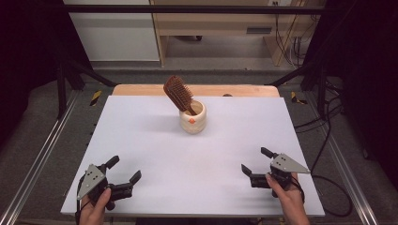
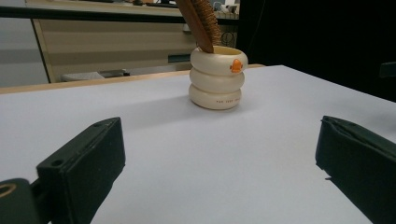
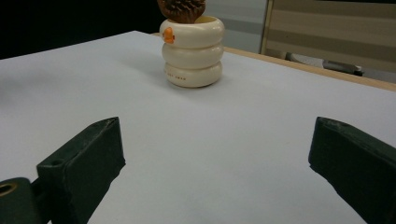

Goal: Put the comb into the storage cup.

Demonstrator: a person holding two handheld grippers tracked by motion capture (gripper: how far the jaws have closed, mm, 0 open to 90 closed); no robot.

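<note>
So we've got a cream, ribbed ceramic cup (image 1: 193, 118) with a small orange mark on its side, sitting toward the far middle of the white table (image 1: 197, 159). A brown wooden hairbrush (image 1: 179, 93) stands in it handle-down, leaning to the left with the bristle head sticking well above the rim.

Our left gripper (image 1: 124, 169) sits low at the near left corner of the table, jaws spread wide with nothing between them. Our right gripper (image 1: 255, 160) is at the near right, jaws just as wide apart and also empty. Both are well apart from the cup, which lies ahead of them and roughly between the two.

From the left gripper view the cup (image 2: 217, 78) shows up past the gap between the jaws, slightly right of centre. From the right gripper view it (image 3: 193, 51) sits up and left of centre.
</note>
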